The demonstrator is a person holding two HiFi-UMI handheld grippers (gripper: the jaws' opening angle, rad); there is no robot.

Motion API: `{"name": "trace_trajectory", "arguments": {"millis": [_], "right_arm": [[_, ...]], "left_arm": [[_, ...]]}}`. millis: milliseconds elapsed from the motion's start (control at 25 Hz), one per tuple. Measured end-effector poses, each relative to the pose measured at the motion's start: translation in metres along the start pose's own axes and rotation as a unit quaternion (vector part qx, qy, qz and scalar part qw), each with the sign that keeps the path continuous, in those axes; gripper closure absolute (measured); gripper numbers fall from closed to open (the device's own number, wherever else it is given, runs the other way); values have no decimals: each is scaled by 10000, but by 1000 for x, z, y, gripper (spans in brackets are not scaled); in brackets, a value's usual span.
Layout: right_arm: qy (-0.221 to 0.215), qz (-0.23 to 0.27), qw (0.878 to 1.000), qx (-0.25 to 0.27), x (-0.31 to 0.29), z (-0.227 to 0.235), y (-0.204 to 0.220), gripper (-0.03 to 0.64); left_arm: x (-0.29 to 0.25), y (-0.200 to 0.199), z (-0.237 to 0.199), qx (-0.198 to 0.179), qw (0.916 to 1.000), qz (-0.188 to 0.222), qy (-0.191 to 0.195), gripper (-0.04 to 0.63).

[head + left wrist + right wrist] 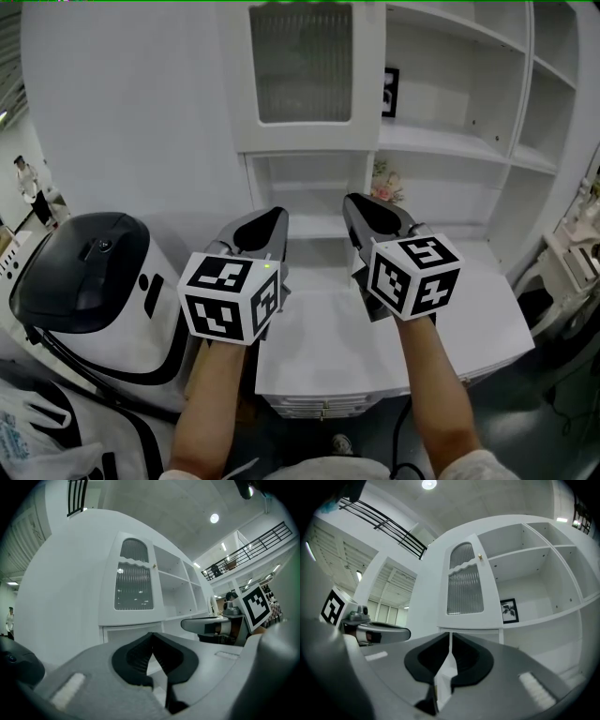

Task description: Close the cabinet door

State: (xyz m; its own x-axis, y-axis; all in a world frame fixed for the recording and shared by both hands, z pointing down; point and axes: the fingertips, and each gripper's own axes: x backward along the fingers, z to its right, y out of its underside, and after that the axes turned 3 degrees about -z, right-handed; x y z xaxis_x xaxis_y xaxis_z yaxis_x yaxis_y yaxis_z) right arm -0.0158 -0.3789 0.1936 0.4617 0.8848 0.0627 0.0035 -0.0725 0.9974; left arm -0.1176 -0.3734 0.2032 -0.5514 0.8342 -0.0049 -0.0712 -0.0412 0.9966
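White shelf unit [450,141] on a white wall, white surface [375,347] below the cabinet door [309,136].

Left tool [151,637] low in front of the door, pointing level: tips touching, nothing held. Right tool [450,641] just beside it, under the door's right edge: closed down to a hairline slit, also empty. Both well short of the door, no contact.

Door looking flush with its frame or close to it in the head view; can't confirm fully seated. Small knob [479,556] high on the door's right edge.

Likely risks:
- Narrow tips pressed on the ribbed glass panel [304,62] instead of the frame: point load, slip or crack.
- Push near the door's left side, presumably the hinge side: poor leverage, door not seating.
- Hard shove: rebound open if no catch.
- Snag on the knob.
- Right tool straying right of the door into the open shelves, toward the framed picture [390,91] and the floral item [386,183] below and right of the door.

Room: open air between tools and door, straight run up and forward. Black-lidded white machine [94,272] well left of and below the door, near the left forearm, so little swing there. Shelf uprights right of the door box in that side.
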Motion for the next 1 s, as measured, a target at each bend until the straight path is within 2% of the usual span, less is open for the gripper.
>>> {"name": "trace_trajectory", "arguments": {"millis": [160,1000], "right_arm": [[-62,-54,10000,-2,5,-4,3,613],[-82,-23,9999,83,15,-2,-5,614]], "left_arm": [[2,-3,6,-22,10000,28,27,594],[-1,-8,21,-103,9999,30,101,594]]}}
